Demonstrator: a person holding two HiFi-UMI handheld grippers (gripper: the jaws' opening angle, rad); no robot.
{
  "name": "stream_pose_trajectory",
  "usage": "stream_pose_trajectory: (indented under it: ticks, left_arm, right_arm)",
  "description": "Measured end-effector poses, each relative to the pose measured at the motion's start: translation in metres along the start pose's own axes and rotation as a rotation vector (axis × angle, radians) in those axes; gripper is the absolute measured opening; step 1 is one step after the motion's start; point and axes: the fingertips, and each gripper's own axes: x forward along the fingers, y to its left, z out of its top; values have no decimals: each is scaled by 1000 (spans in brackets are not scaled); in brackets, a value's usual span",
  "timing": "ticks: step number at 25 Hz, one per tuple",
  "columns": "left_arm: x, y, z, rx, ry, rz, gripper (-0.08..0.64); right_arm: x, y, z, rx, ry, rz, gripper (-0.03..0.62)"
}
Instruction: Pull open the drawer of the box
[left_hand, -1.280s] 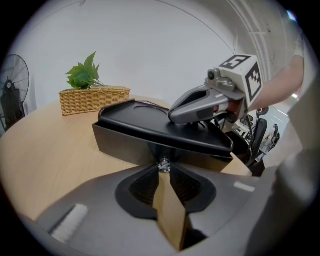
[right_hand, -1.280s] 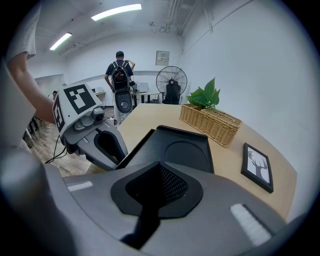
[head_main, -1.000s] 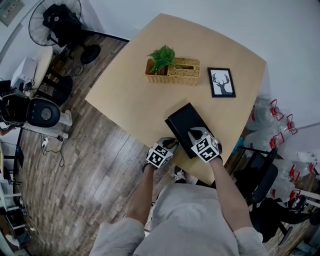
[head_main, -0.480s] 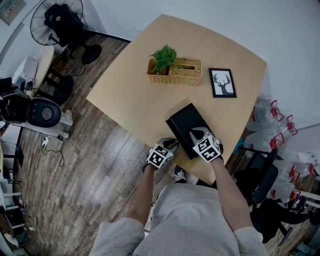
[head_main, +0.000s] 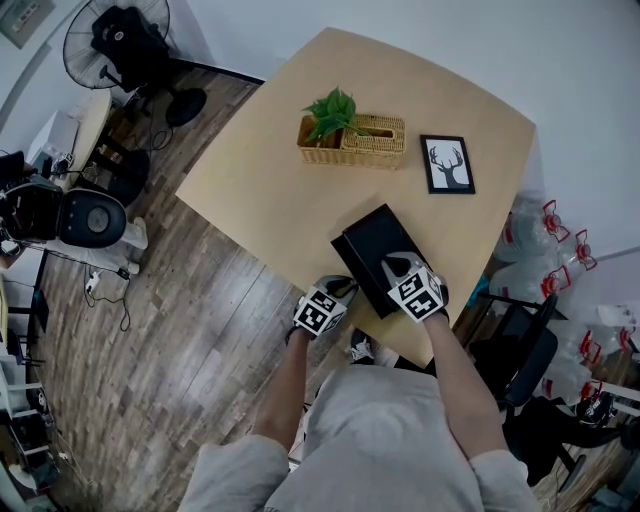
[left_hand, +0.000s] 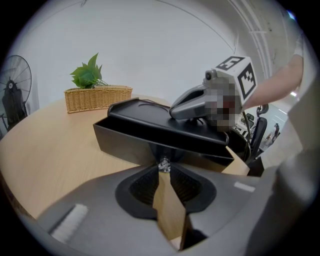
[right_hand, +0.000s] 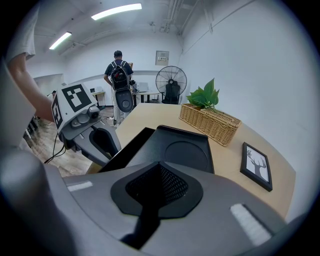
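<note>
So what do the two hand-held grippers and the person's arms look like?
Both the left gripper and right gripper: grey moulded bodies, black ribbed pads, each topped by a white cube with black square markers. No cables visible. Arms bare; light grey short-sleeved T-shirt.

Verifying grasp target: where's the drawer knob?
Left gripper view, centre: the knob sits on the box's front face, pinched at the left gripper's tips.
</note>
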Motion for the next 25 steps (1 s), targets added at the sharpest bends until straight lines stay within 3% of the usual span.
stream_pose_trajectory:
  ticks: [25]
  left_arm:
    - [-19,3,-19,6,4,6,127]
  right_arm:
    - [-1,1,1,-3,-3,-5,2]
